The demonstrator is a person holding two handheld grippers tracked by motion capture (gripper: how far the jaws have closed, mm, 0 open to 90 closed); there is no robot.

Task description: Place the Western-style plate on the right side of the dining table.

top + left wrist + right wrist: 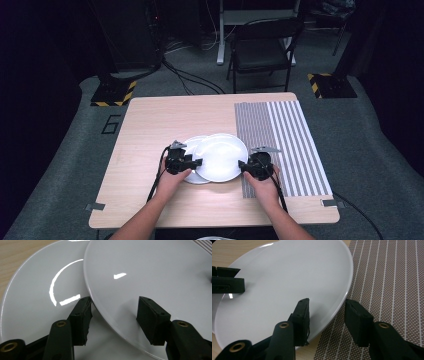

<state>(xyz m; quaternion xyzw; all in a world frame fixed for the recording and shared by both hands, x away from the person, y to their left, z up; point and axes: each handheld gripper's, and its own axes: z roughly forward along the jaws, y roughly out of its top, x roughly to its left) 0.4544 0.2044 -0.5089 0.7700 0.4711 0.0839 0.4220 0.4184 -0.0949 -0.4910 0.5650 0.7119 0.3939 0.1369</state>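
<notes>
- The upper round white glossy plate is seen overlapping a lower white plate on the wooden counter, its right edge over the striped mat.
- It is held between both tongs: the left tongs are parted around its left rim, no grip evident; the right tongs are seen astride the right rim, and a grip there is judged likely.

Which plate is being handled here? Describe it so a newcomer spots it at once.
On the light wooden table, just left of the striped placemat, two white plates overlap. The one meant is the upper plate, between the left gripper and the right gripper; it lies over the lower plate and reaches the placemat's edge.
</notes>
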